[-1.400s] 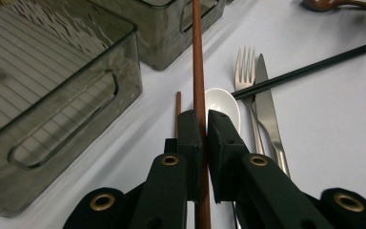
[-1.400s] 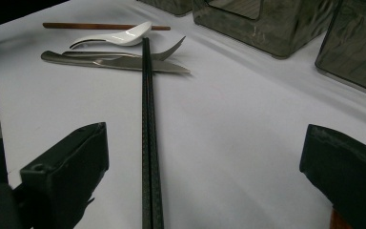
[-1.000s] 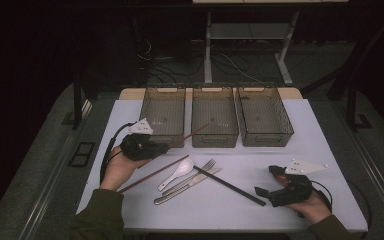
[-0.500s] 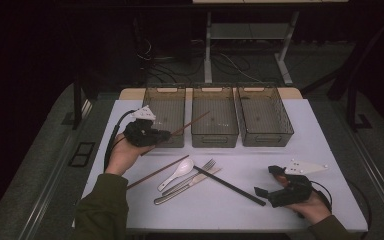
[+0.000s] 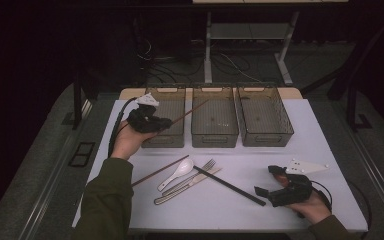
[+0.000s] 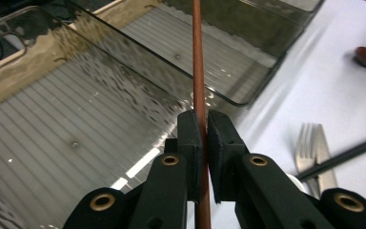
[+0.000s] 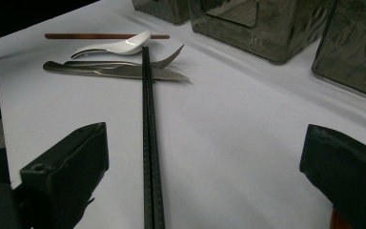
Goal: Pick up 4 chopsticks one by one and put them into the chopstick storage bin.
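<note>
Claw (image 6: 203, 138) in the left hand, jaws pressed together on a brown chopstick (image 6: 198, 62), which runs straight up between the pads and out over the bins. In the high view this left claw (image 5: 166, 121) hangs above the left bin (image 5: 166, 137) of three clear bins at the far edge of the table (image 5: 325, 150), and the chopstick (image 5: 192, 111) slants from it toward the middle bin (image 5: 214, 135). Gripping near one end leaves the long free end to lead into a bin, which appears to be the sorting step in hand. Right bin (image 5: 265, 132) stands beside the middle one.

Right claw (image 5: 272, 181), at the near right of the table, has its jaws spread wide and holds nothing; it rests just beside the near end of a pair of black chopsticks (image 7: 147, 143). These lie across a knife (image 7: 119, 71) and fork (image 7: 167, 56), with a white spoon (image 7: 112, 46) and a second brown chopstick (image 7: 90, 36) beyond them, all loose in the middle of the table, apparently awaiting their turn.
</note>
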Tool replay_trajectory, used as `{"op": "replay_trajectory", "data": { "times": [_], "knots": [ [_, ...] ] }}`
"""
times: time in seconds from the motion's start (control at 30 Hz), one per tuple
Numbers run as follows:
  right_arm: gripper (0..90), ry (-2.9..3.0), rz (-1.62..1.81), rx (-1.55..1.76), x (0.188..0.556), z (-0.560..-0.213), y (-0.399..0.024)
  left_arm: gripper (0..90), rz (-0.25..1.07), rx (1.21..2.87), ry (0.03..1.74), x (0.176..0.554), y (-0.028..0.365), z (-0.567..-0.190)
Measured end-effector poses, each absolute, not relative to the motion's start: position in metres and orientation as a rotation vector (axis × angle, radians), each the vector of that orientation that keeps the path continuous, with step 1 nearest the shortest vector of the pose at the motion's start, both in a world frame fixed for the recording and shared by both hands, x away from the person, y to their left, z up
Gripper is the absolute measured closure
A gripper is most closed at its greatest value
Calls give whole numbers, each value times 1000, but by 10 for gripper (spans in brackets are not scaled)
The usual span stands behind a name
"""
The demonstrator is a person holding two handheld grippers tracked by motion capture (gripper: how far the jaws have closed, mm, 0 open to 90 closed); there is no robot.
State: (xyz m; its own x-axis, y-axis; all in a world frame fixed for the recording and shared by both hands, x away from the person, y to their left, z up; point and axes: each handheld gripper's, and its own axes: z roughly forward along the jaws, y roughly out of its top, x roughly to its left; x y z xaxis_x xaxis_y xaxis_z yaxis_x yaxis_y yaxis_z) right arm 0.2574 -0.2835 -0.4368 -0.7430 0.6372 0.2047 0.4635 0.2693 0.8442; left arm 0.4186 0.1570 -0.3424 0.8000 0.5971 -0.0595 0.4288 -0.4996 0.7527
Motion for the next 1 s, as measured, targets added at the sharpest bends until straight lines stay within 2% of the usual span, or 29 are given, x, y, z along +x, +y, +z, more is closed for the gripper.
{"op": "replay_trajectory", "data": {
  "times": [0.37,1.0],
  "knots": [
    [28,2354,1501,1027,255,-434,-284,839,280,2153,843,441,157,-345],
    [28,2335,1542,1029,253,-433,-286,839,406,2127,1015,469,180,-361]
  ]
}}
